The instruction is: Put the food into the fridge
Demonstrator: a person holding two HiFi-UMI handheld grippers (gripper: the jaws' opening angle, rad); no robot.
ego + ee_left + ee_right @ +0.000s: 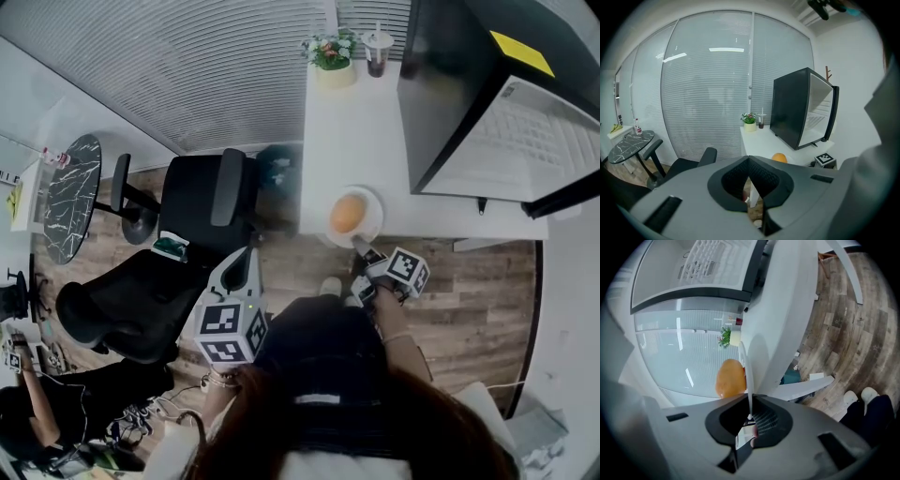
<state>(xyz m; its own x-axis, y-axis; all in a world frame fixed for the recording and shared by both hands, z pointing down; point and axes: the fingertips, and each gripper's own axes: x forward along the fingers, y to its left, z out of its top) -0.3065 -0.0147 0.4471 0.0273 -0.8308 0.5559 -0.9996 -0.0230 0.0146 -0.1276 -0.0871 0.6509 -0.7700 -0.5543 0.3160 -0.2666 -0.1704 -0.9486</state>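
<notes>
Near the picture's middle, the right gripper (362, 247) pinches the plate (373, 201) by its rim, with the orange food (346, 213) on top. If the plate tips, the food could roll off the table (352, 122). At lower left, the left gripper (242, 262) is closed on nothing.

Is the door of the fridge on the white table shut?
No, the fridge door hangs open, and its white ribbed inner side faces the head camera.
</notes>
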